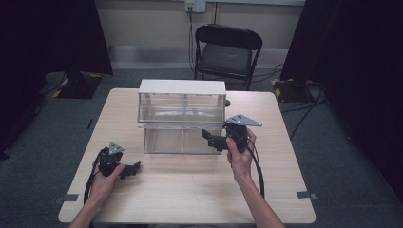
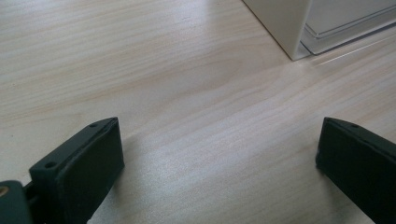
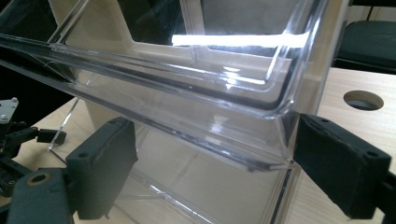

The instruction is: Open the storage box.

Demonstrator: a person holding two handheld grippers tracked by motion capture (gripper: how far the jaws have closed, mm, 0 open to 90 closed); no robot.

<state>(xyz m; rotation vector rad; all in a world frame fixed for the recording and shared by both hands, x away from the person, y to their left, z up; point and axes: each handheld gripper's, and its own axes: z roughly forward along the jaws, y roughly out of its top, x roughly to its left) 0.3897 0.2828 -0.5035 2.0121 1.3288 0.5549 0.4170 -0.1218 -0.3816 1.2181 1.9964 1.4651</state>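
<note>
Nearest you, your left gripper (image 1: 129,170) sits low on the pale wood-grain table (image 1: 190,199), cradled in your left hand (image 1: 105,180), its 2 jaws spread wide over bare tabletop with nothing between them. In the left gripper view the grain runs smoothly across the surface, and a white corner of the clear drawer cabinet (image 2: 289,28) stands just ahead, well apart from the jaws.

Your right gripper (image 1: 212,137) is raised at the right front corner of the clear drawer cabinet (image 1: 181,118), which stands at the middle of the table. In the right gripper view its 2 jaws are spread either side of the drawer's transparent front edge (image 3: 261,154), the right jaw just beside the corner; I cannot tell whether it touches.

A round cable hole (image 3: 363,100) is cut in the tabletop behind the cabinet. Beyond the table lie grey carpet (image 1: 57,133), a black folding chair (image 1: 227,50), dark curtains (image 1: 47,33) at both sides and a wall socket (image 1: 195,5).
</note>
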